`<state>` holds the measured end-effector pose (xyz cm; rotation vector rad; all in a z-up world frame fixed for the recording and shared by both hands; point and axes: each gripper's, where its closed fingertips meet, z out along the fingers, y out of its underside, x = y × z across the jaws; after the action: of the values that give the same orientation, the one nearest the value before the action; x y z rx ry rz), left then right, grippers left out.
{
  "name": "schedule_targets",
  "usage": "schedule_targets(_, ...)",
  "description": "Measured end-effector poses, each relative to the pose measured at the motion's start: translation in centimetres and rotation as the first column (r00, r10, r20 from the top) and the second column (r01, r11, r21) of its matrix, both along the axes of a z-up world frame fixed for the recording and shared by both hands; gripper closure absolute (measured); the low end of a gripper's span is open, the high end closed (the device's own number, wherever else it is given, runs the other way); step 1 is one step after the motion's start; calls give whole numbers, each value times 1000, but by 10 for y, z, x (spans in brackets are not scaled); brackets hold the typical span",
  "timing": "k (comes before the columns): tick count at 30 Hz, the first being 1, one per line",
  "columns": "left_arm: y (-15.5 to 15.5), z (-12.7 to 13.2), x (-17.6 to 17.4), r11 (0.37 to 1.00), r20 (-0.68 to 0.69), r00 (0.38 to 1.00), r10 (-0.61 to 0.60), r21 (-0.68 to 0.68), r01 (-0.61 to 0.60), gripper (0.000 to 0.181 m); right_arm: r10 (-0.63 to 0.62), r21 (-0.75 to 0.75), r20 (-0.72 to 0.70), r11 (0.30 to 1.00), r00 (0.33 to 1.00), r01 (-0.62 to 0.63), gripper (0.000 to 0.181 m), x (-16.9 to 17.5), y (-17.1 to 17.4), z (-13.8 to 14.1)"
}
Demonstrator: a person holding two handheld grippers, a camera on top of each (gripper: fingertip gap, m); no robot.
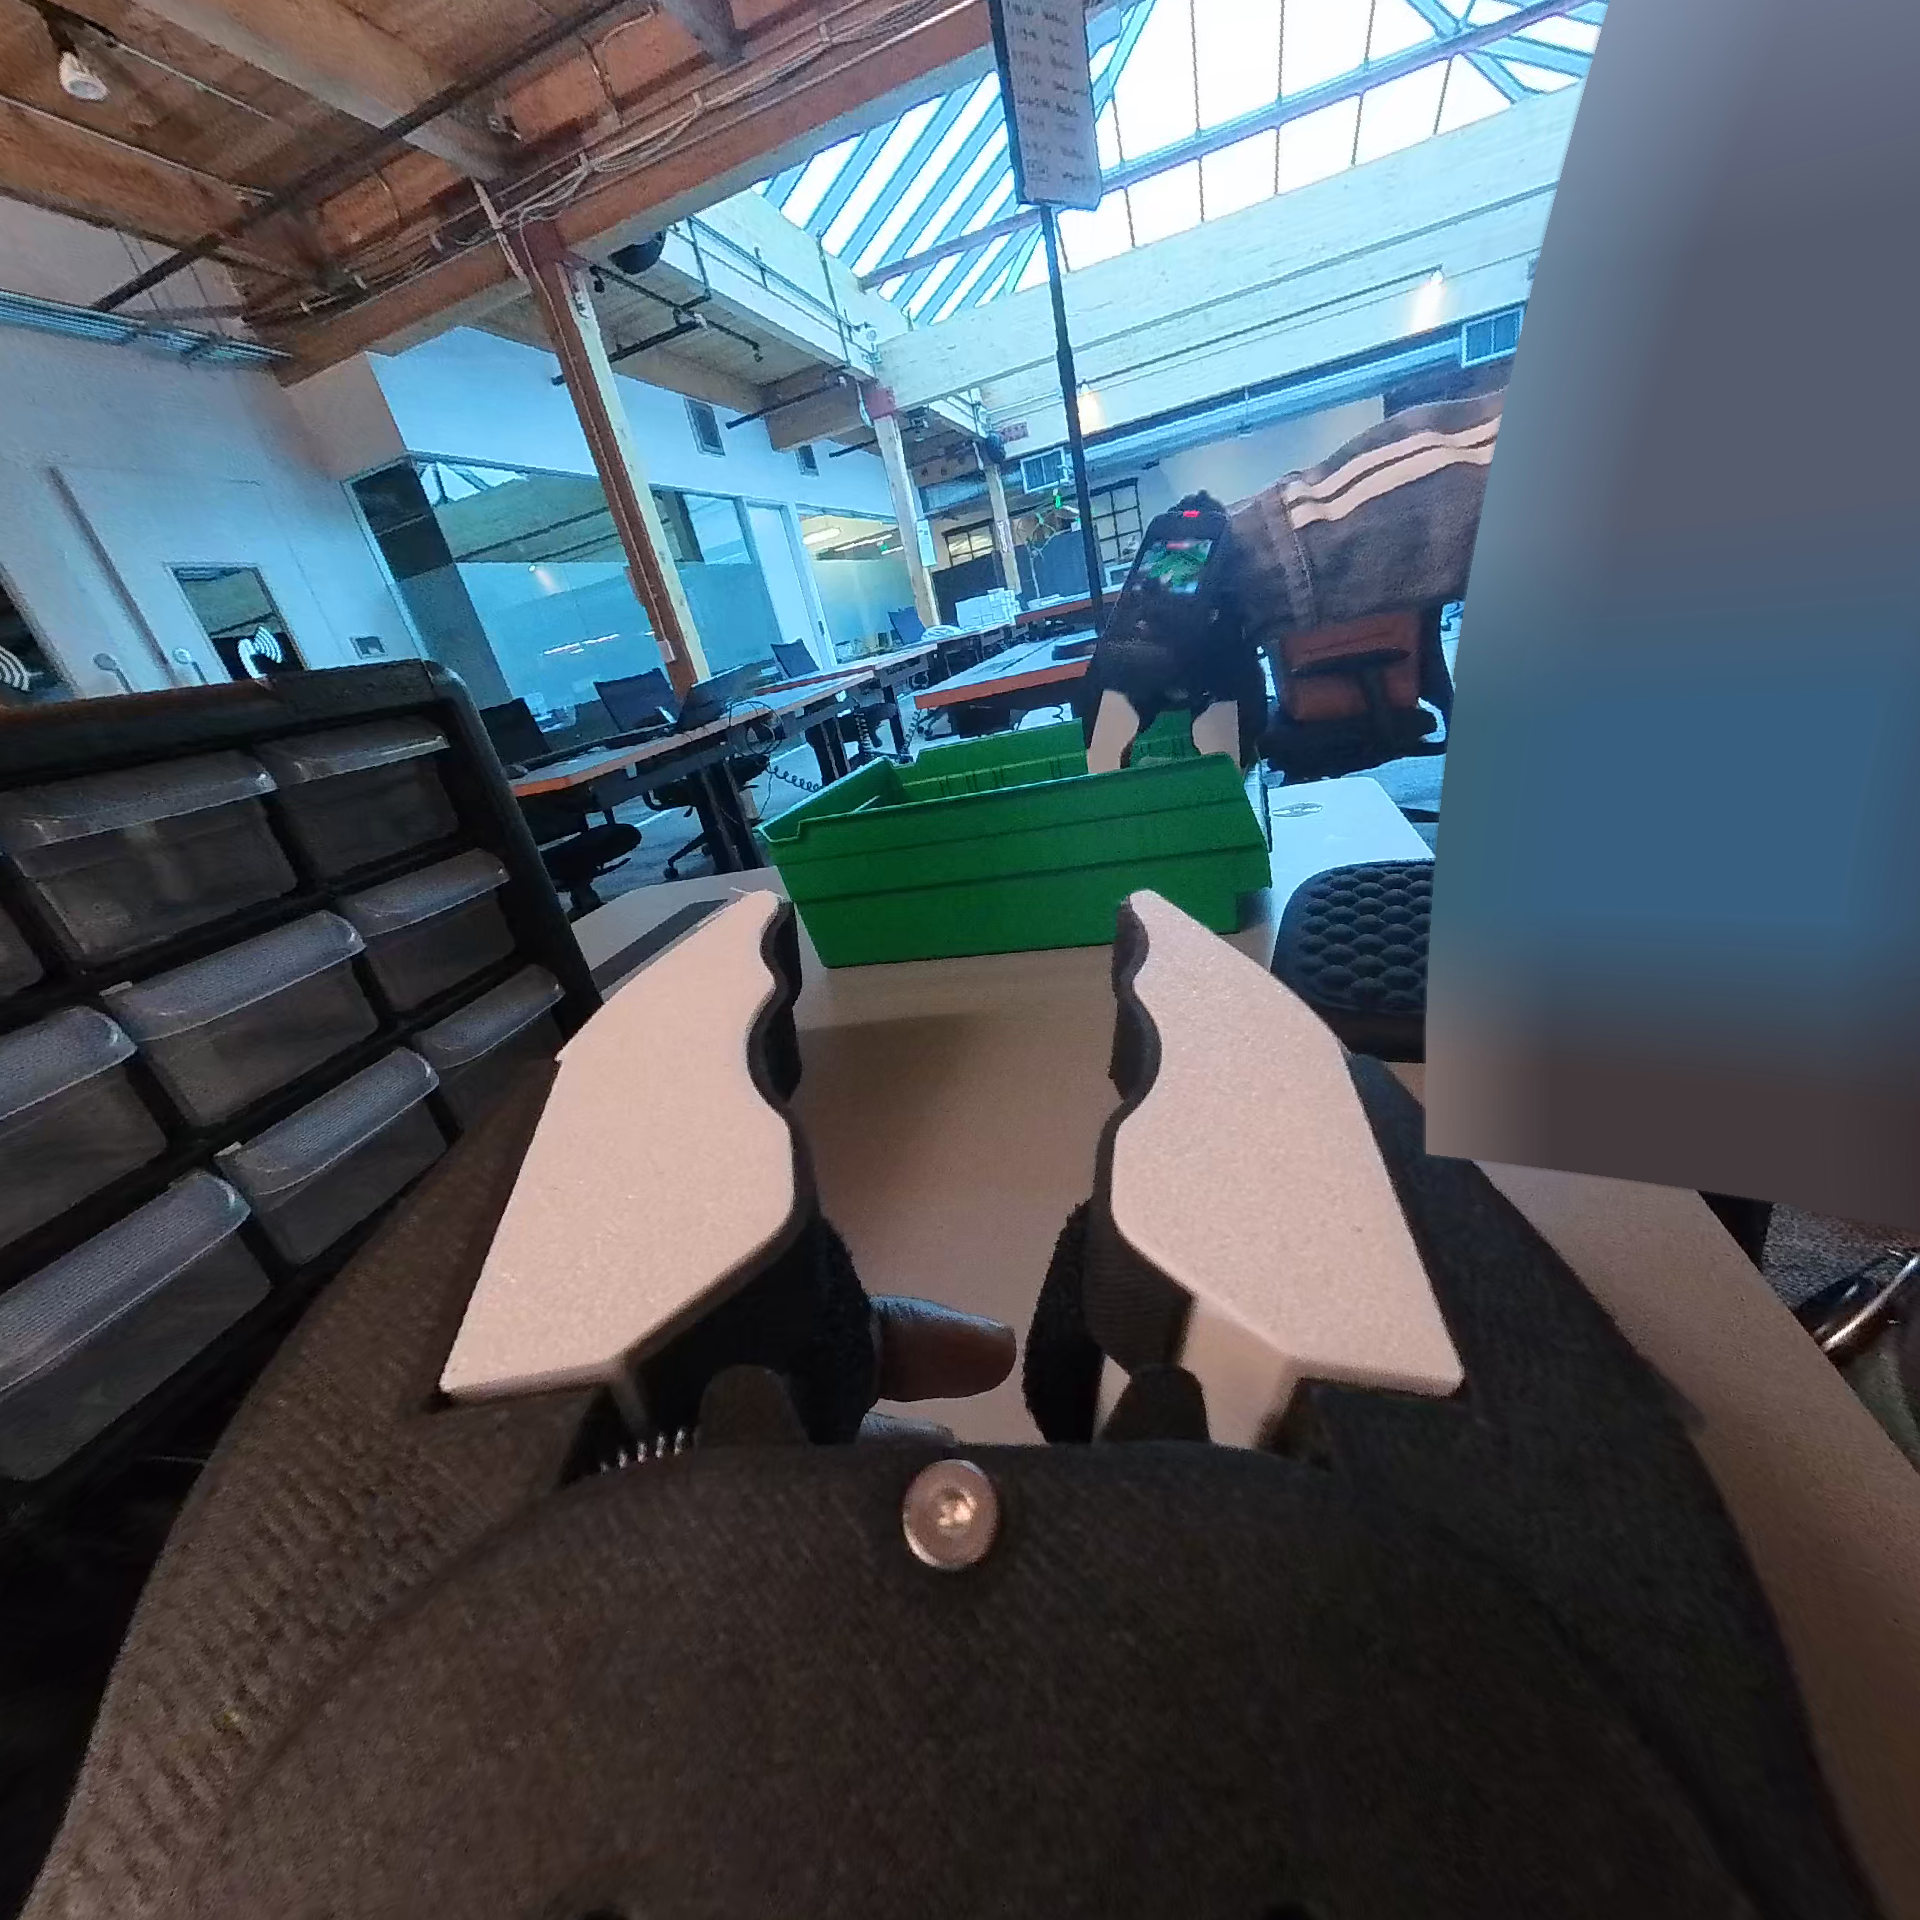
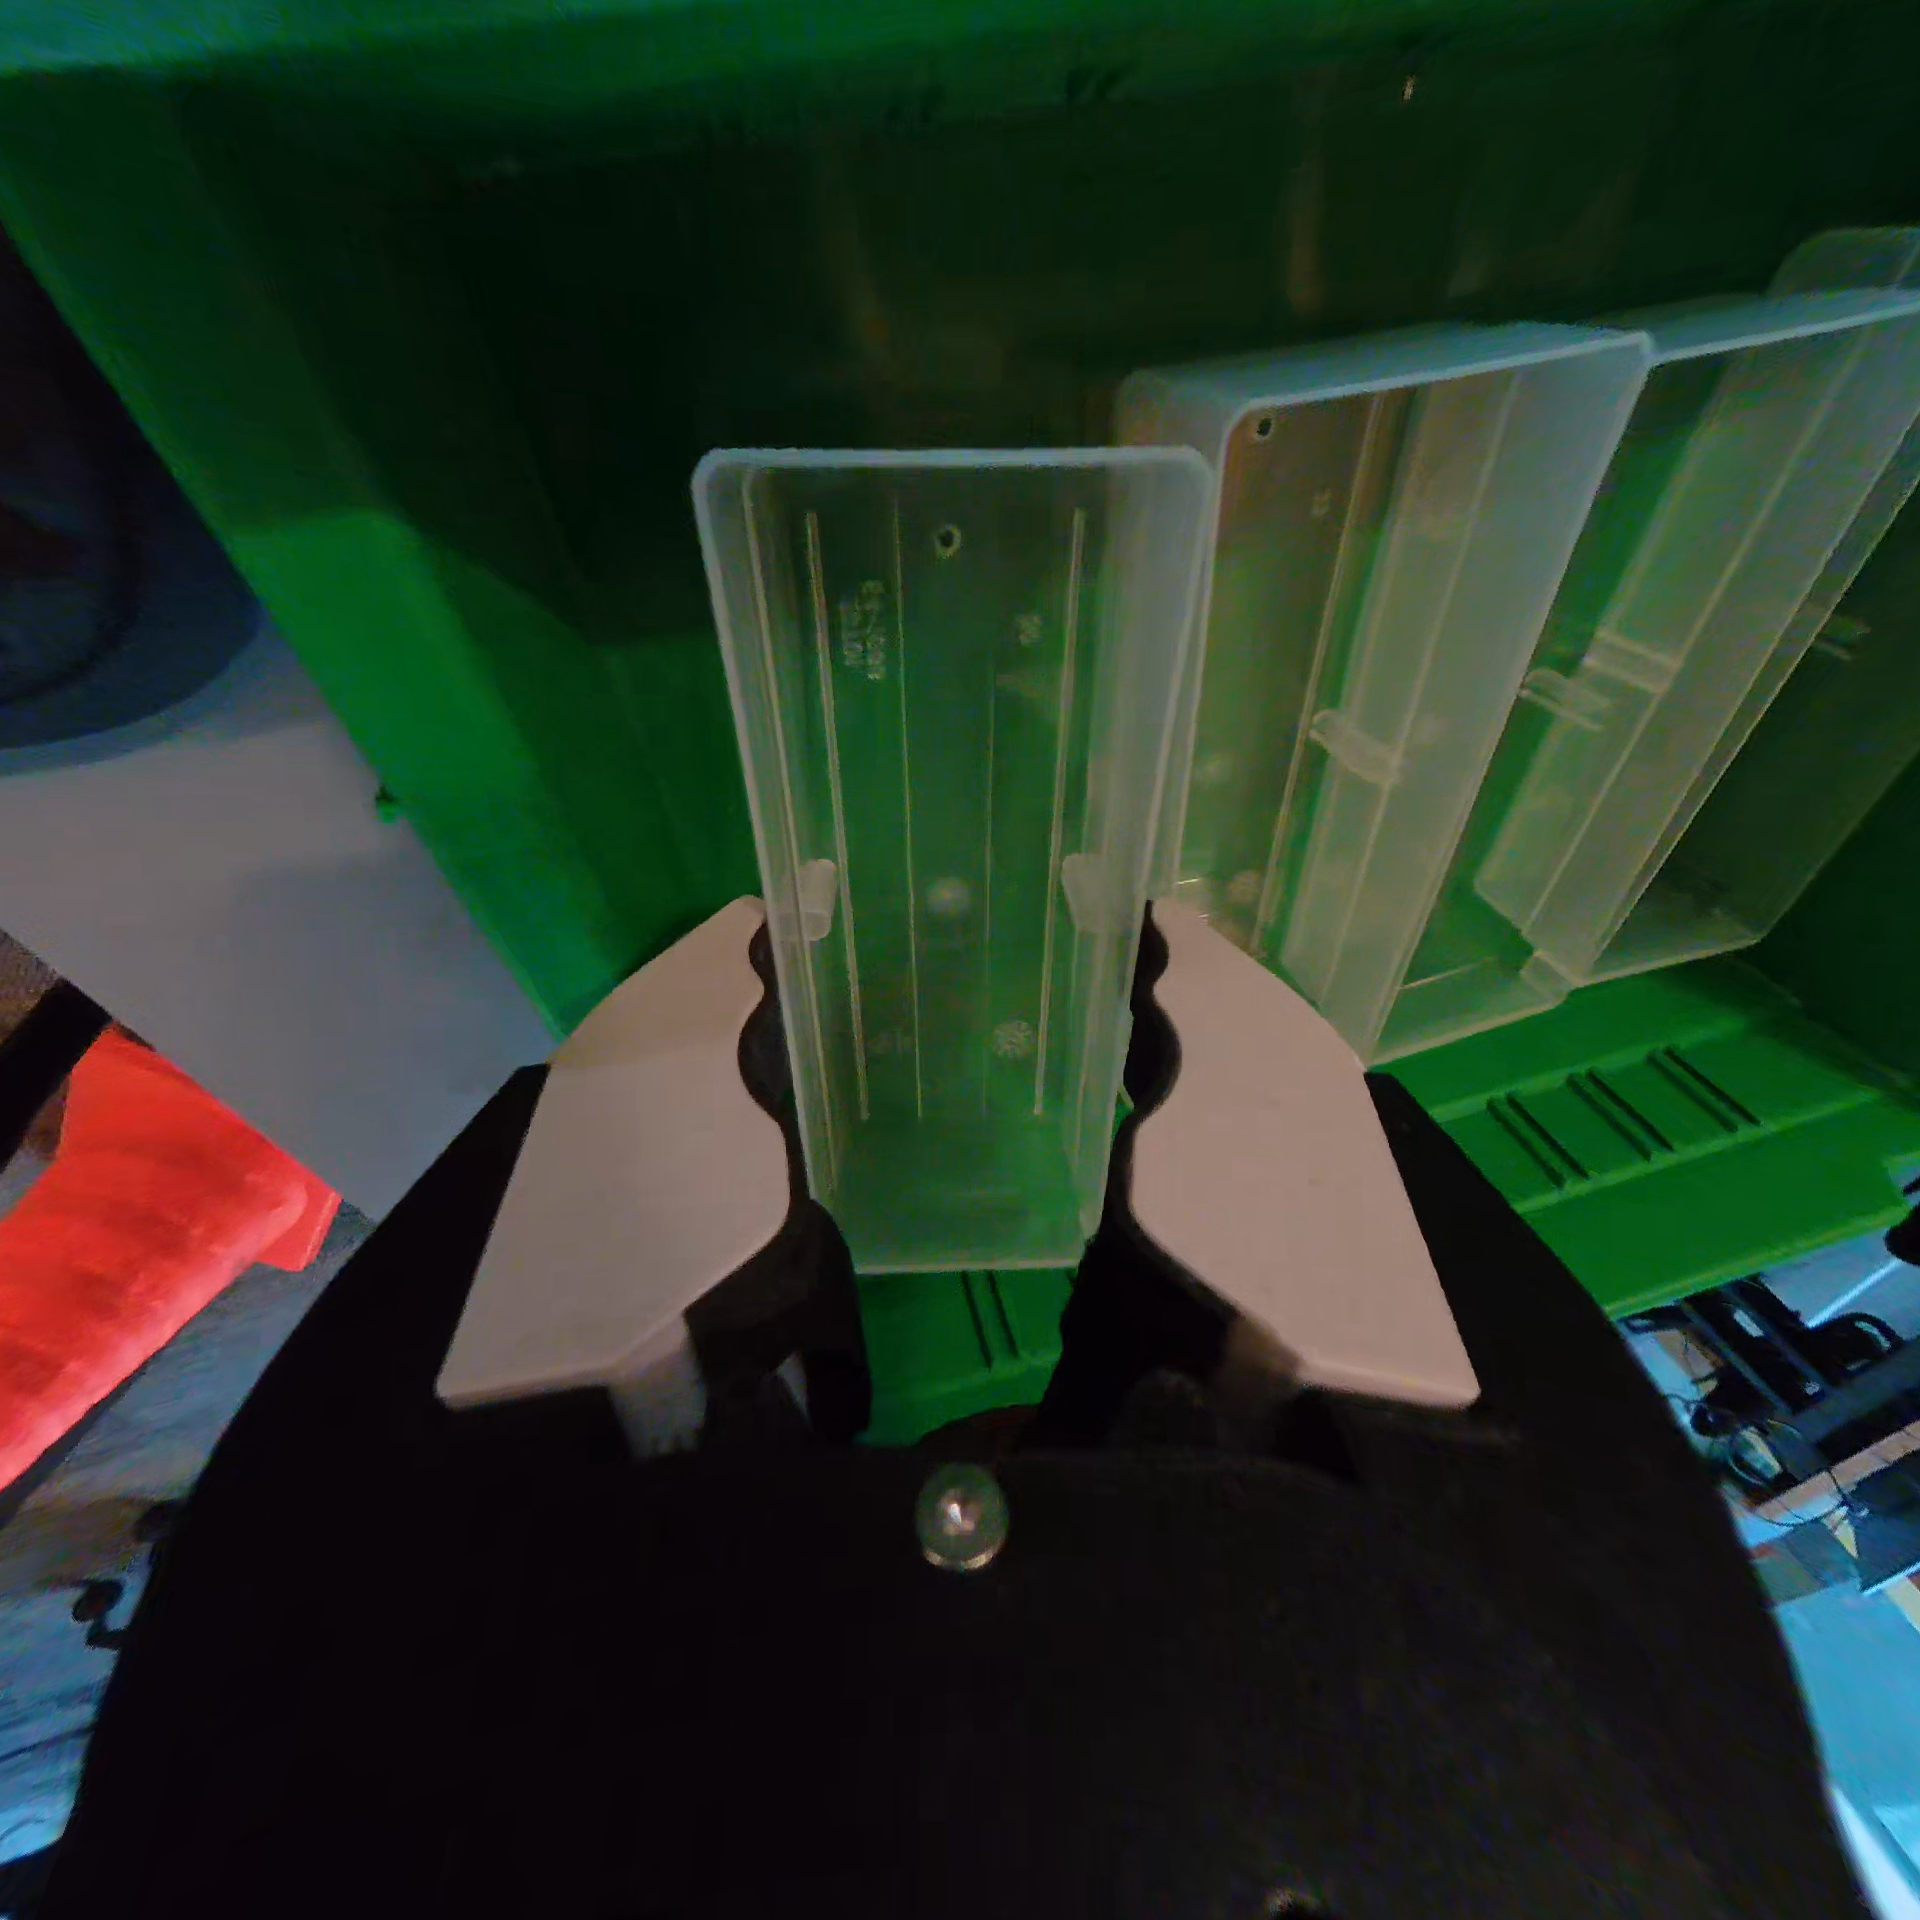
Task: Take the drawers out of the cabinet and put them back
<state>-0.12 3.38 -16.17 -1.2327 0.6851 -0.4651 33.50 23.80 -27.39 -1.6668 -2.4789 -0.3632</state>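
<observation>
A black cabinet (image 1: 343,696) with several clear drawers (image 1: 239,1013) stands at the left of the left wrist view. My left gripper (image 1: 954,935) is open and empty above the white table (image 1: 935,1122), to the right of the cabinet. My right gripper (image 2: 951,935) is shut on a clear plastic drawer (image 2: 951,831), holding it by its two long sides inside a green bin (image 2: 468,675). Two more clear drawers (image 2: 1403,675) lie in the bin to its right. The right gripper also shows far off in the left wrist view (image 1: 1164,732), reaching into the green bin (image 1: 1018,862).
A black mesh pad (image 1: 1361,956) lies at the table's right edge. A person's striped sleeve (image 1: 1371,499) reaches over the bin. An orange-red object (image 2: 135,1226) sits low at the left of the right wrist view. Office desks and chairs stand behind.
</observation>
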Motion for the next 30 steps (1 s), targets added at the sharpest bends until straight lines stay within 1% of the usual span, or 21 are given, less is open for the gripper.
schedule_targets(8,0,-3,1,1000,-12,1000,-8,-8,8,123,-32,54,-106,998,994,38,115,6,-2,17)
schedule_targets(10,0,-4,2,1000,-21,1000,-7,-5,7,123,-65,47,-177,996,982,74,117,5,-7,25)
schedule_targets(13,2,-7,1,1000,-44,999,5,-7,-6,123,-126,-27,-339,992,932,124,124,-6,-31,40)
schedule_targets(15,4,-12,2,1000,-65,998,10,-17,-11,123,-140,-91,-422,990,896,112,126,-11,-56,44)
schedule_targets(16,5,-14,2,1000,-72,997,11,-22,-13,123,-138,-100,-449,990,883,104,127,-12,-66,44)
schedule_targets(17,5,-16,2,1000,-77,997,11,-27,-13,123,-131,-81,-464,991,876,106,128,-12,-72,41)
schedule_targets(19,7,-18,2,999,-90,996,24,-30,-27,124,-84,15,-472,995,878,103,130,-8,-75,32)
schedule_targets(20,8,-20,2,999,-103,994,37,-31,-40,125,-63,65,-477,992,877,107,130,-8,-74,28)
schedule_targets(23,10,-25,3,998,-140,989,48,-37,-54,127,-55,159,-476,976,878,147,137,-5,-65,15)
schedule_targets(25,10,-28,3,997,-151,987,48,-46,-55,127,-21,235,-459,961,888,144,141,-5,-57,10)
schedule_targets(28,11,-30,3,996,-160,986,54,-55,-64,127,34,248,-435,965,900,84,147,-11,-61,3)
schedule_targets(30,12,-30,2,996,-169,984,59,-55,-69,127,67,283,-436,957,897,67,149,-18,-59,3)
